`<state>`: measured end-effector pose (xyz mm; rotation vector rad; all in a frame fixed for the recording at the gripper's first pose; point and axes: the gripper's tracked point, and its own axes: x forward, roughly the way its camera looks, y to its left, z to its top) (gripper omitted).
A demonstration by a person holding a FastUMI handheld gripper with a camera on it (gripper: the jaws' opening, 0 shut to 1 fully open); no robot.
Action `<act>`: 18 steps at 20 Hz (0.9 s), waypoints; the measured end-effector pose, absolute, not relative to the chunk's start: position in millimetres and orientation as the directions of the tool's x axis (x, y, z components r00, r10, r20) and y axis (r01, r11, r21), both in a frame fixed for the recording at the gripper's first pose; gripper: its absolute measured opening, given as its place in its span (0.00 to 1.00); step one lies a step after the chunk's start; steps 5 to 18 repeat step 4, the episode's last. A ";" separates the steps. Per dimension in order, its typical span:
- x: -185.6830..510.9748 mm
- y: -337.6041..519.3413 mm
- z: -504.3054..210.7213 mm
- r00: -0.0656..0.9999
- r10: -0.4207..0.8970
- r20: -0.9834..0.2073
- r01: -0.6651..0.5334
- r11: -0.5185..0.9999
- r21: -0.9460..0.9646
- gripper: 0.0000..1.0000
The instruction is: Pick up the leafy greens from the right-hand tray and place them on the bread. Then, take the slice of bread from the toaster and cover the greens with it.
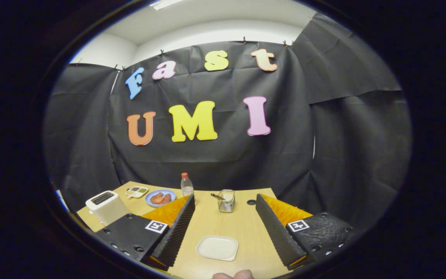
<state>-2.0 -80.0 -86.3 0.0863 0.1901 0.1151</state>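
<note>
My gripper [225, 198] is open and held above the wooden table [246, 228], with nothing between its fingers. A white toaster [105, 205] stands at the table's left edge, beside the left finger; its top slot looks dark and I cannot tell whether bread is inside. A white rectangular tray [217, 248] lies on the table low between the two fingers, and it looks bare. Beyond the toaster sits a small white dish [137, 191] with something greenish in it, too small to make out.
A blue plate [160, 198] with reddish food sits just beyond the left fingertip. A clear bottle [187, 185] with a red cap stands at the back. A wire holder [226, 200] with a utensil stands mid-table. A person's fingertips [232, 275] show at the near edge.
</note>
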 end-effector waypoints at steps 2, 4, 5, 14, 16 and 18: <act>-1.6 -77.2 -88.6 0.973 0.129 -0.193 -0.113 0.989 0.093 0.96; -0.7 -74.1 -85.5 0.972 0.133 -0.192 -0.118 0.989 0.087 0.96; -0.7 -74.1 -85.5 0.972 0.133 -0.192 -0.118 0.989 0.087 0.96; -0.7 -74.1 -85.5 0.972 0.133 -0.192 -0.118 0.989 0.087 0.96; -0.7 -74.1 -85.5 0.972 0.133 -0.192 -0.118 0.989 0.087 0.96; -0.7 -74.1 -85.5 0.972 0.133 -0.192 -0.118 0.989 0.087 0.96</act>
